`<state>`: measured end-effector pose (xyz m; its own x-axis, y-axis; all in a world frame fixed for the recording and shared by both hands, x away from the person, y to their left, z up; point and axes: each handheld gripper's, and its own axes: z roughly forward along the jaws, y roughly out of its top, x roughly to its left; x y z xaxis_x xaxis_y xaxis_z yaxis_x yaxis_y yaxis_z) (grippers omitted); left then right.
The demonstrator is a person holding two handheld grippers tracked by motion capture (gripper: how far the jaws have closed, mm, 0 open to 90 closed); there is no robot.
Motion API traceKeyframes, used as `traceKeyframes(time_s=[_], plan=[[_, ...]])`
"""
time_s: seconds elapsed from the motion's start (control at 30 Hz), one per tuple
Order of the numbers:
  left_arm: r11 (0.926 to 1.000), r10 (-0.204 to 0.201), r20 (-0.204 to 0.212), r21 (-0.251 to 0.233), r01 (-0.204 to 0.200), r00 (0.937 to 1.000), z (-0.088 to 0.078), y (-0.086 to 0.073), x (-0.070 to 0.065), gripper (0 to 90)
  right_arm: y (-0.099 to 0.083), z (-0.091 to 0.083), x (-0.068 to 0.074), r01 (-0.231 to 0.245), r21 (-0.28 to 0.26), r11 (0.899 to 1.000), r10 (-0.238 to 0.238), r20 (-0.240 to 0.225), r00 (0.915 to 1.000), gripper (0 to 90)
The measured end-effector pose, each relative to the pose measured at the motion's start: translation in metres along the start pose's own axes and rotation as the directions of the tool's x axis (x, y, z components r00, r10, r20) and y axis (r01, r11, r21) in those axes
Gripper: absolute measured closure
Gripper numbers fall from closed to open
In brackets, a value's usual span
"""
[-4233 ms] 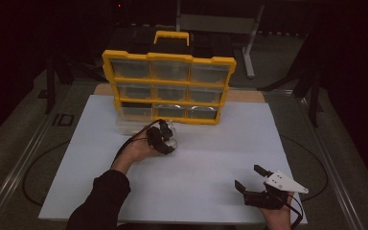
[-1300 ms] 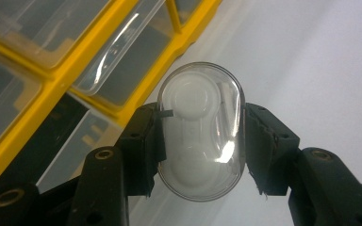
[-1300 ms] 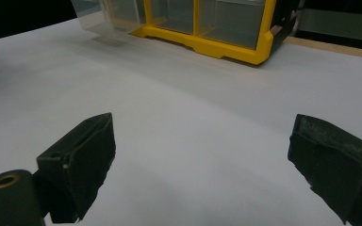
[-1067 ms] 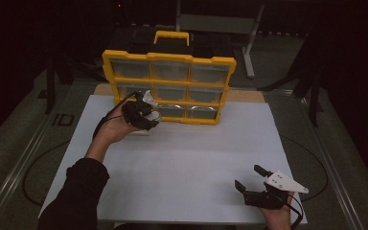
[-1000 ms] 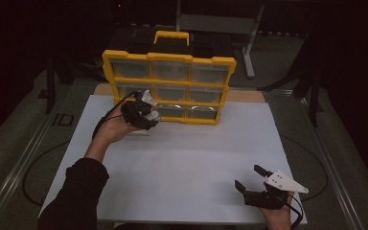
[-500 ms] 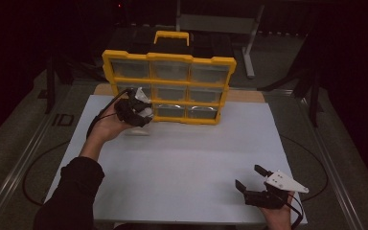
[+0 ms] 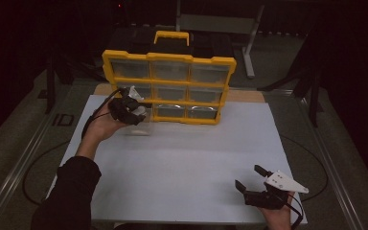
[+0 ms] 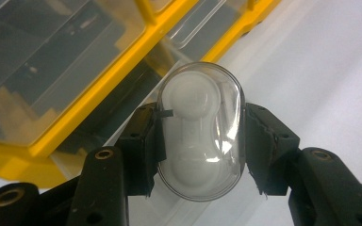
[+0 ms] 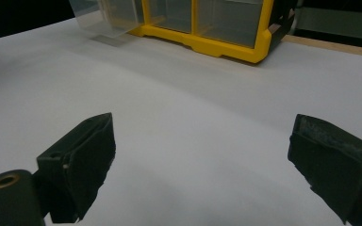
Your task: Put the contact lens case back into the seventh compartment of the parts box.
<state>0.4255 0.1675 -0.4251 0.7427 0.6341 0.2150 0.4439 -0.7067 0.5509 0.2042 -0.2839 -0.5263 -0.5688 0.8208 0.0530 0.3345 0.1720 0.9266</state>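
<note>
A clear capsule [image 8: 200,134] with a white piece inside is pinched across its narrow middle by the left tool [image 8: 200,150], both pads pressed flat on its sides. That grip seems chosen so that the rounded shell cannot roll or slip out lengthwise. In the high view, the left tool [image 7: 130,109] is held at the lower left corner of the yellow organizer [image 7: 168,86], just above a clear drawer [image 7: 141,125] that is pulled out of that corner onto the white desk [image 7: 182,167].

The organizer is stood upright near the far edge of the desk, its clear-fronted compartments turned toward the person, probably so that each bin can be seen and reached from the front. The drawer is likely left out as an open landing place for the capsule, and the capsule is kept over it rather than over the bare desk, so that a release would drop it inside. Whether the capsule already touches the drawer cannot be told.

The right tool [image 7: 255,177] is rested far from the organizer, at the near right corner of the desk, jaws spread wide with nothing between them. In the right gripper view, the organizer [image 9: 202,28] and drawer [image 9: 106,19] lie well ahead of it. It is apparently parked there to keep out of the way.
</note>
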Motion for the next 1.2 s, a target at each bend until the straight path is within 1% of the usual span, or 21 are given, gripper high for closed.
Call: traceKeyframes(time_s=[0.23, 0.4, 0.63, 0.83, 0.97, 1.07, 1.2], plan=[[0.9997, -0.022, -0.024, 0.007, 0.022, 0.9995, 0.000, -0.007, 0.008, 49.5, 0.000, 0.001, 0.000, 0.004, 0.002, 1.000, -0.004, 0.001, 1.0000, 7.8], [0.9991, -0.042, -0.026, 0.001, 0.042, 0.9988, 0.002, -0.012, 0.011, 49.4, 0.000, 0.000, -0.001, 0.004, 0.002, 1.000, -0.004, 0.003, 1.0000, 7.8], [0.9980, -0.063, -0.035, 0.003, 0.064, 0.9974, 0.004, -0.016, 0.014, 49.4, 0.000, 0.000, -0.001, 0.002, 0.002, 1.000, -0.002, 0.003, 1.0000, 7.8], [0.9967, -0.079, -0.039, 0.016, 0.080, 0.9961, 0.006, -0.021, 0.016, 49.4, 0.000, 0.000, -0.001, 0.001, 0.002, 1.000, -0.001, 0.004, 1.0000, 7.8], [0.9950, -0.098, -0.051, 0.014, 0.099, 0.9939, 0.006, -0.023, 0.018, 49.4, 0.000, 0.000, -0.001, 0.004, 0.004, 1.000, -0.004, 0.004, 1.0000, 7.8], [0.9945, -0.102, -0.064, 0.018, 0.103, 0.9928, 0.006, -0.024, 0.019, 49.3, 0.000, 0.000, 0.000, 0.001, 0.002, 1.000, -0.001, 0.005, 1.0000, 7.8], [0.9945, -0.100, -0.069, 0.022, 0.102, 0.9926, 0.007, -0.024, 0.019, 49.3, 0.000, 0.000, -0.001, 0.000, 0.002, 1.000, 0.000, 0.004, 1.0000, 7.8]])
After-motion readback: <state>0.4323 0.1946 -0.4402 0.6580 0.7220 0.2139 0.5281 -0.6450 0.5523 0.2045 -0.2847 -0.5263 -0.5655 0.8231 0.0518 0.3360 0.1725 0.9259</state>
